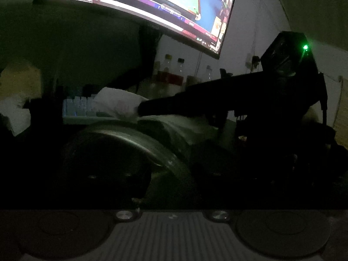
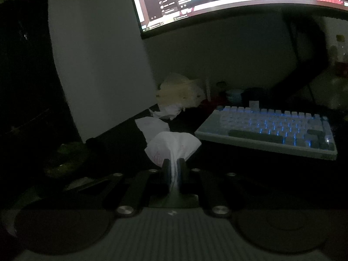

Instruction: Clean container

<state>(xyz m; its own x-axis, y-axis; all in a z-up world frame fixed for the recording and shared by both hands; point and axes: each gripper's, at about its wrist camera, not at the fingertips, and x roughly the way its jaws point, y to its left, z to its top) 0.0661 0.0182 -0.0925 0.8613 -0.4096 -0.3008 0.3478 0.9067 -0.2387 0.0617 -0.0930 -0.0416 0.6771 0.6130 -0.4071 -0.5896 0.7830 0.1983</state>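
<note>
Pretty dark room, but the right gripper (image 2: 173, 167) is clearly clamped down on a white tissue (image 2: 173, 145) that fans out past its fingertips, with the backlit keyboard (image 2: 267, 130) off to its right. In the left wrist view the container (image 1: 130, 152), a glass jar, sits right up close between the left gripper's dark fingers, though it's too murky to tell if they actually press on it. There the right gripper (image 1: 141, 109) reaches in from the right, tissue (image 1: 117, 104) just above the jar.
</note>
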